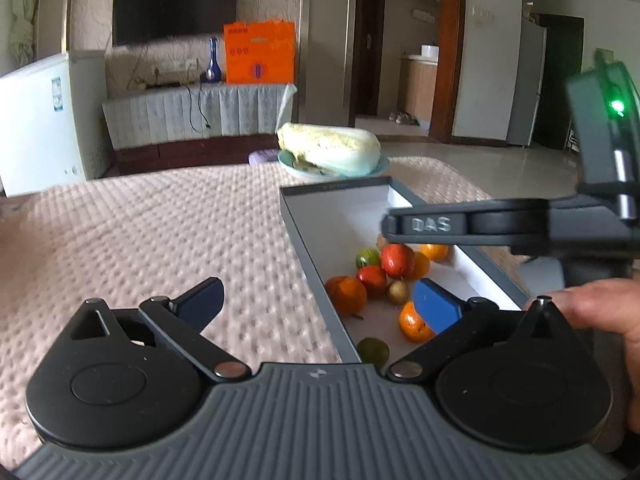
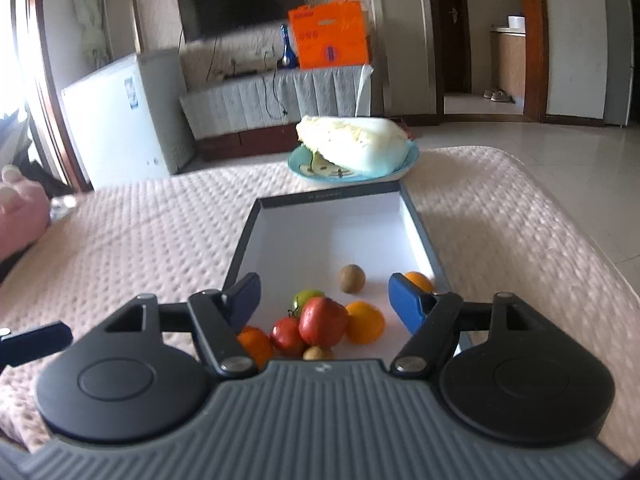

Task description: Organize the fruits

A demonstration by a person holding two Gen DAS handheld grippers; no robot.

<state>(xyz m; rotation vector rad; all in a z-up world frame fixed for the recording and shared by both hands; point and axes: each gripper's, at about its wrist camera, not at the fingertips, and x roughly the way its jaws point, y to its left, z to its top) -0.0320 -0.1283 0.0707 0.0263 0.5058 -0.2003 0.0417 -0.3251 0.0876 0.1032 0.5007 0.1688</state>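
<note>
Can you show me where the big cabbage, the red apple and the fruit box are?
Pale green cabbage [image 2: 356, 144], right wrist view, middle of its leafy side.
Shiny red apple [image 2: 322, 320], right wrist view, centre of its front.
Shallow dark-rimmed white box [image 2: 332, 194], right wrist view, far rim.

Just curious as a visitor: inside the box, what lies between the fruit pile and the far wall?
Only one small brown fruit; the rest of the box floor is bare white beyond the fruit pile, as the right wrist view shows.
</note>
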